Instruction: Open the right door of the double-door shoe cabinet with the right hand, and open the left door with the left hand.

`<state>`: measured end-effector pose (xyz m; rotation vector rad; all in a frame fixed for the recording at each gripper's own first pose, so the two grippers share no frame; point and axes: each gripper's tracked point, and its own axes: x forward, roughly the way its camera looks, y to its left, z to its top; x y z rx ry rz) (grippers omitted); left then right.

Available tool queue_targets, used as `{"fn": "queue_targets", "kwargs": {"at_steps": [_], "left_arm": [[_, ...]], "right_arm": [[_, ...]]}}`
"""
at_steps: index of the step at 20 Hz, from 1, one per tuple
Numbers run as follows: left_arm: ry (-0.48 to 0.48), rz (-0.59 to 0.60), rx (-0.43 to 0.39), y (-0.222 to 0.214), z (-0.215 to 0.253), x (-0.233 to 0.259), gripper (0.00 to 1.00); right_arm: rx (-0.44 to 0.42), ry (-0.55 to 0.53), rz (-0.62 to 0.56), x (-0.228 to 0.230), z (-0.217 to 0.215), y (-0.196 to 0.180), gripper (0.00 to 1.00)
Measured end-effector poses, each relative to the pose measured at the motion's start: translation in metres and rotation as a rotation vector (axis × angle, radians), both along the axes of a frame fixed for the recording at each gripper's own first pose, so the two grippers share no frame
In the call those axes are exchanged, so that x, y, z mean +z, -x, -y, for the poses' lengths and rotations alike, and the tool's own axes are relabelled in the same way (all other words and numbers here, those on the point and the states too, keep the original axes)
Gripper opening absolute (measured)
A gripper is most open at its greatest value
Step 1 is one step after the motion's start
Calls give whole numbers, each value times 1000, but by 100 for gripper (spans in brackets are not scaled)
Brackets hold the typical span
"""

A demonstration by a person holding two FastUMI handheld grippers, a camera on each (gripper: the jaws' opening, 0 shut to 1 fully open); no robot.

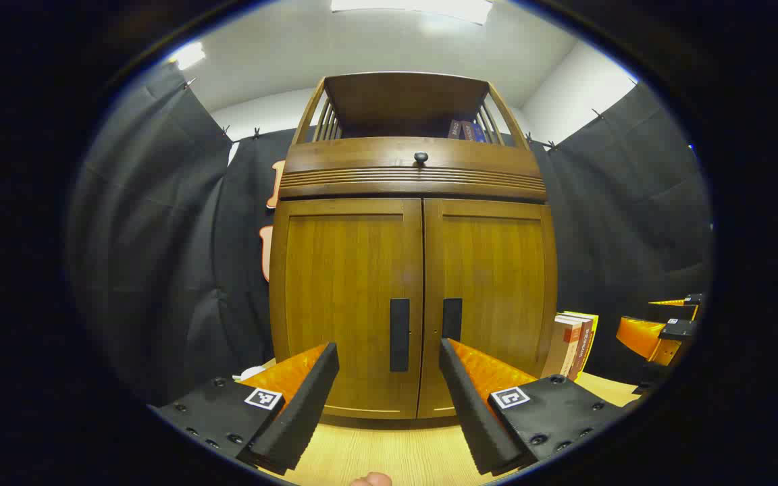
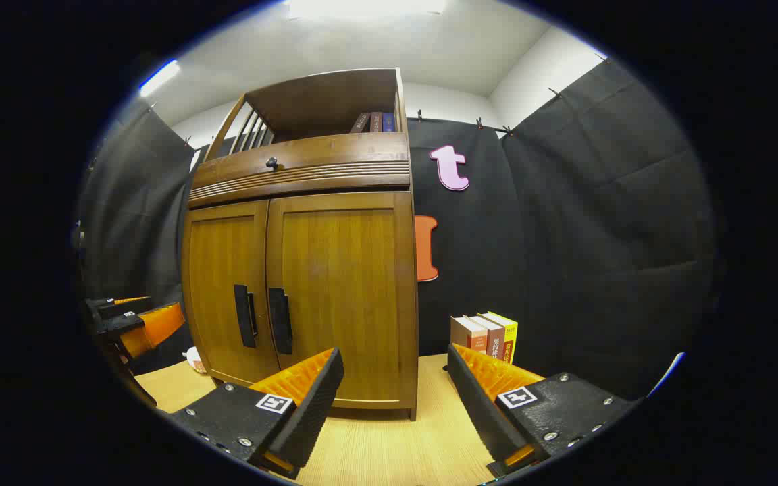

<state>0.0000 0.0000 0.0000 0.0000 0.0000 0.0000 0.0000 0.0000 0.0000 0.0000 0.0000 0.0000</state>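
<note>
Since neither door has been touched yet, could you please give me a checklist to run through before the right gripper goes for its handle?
1. Both cabinet doors shut: right door and left door closed, ok.
2. Right door handle unobstructed: ok.
3. Right gripper open: ok.
4. Right gripper lined up with its handle: not ok, the handle sits left of its fingers.
5. Left gripper open and facing the left door handle: ok.
6. Books beside the cabinet outside the door's swing: cannot tell.
</note>
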Motion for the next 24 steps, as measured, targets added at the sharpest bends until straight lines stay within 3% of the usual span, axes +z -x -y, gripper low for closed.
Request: {"fn": "queue_targets", "kwargs": {"at_steps": [15,21,23,24], "left_arm": [[-24,-63,31,-24,-5,-22,94],[-27,-61,8,-45,2,-23,94],[-32,-56,-1,-45,4,-21,99],[-38,-57,-4,-45,4,-22,94]], "right_arm": [[4,6,-13,-13,4,-28,95],[-10,6,4,-6,11,-41,95],[-14,22,3,-6,11,-38,95],[-13,25,2,-7,10,-36,95]]}}
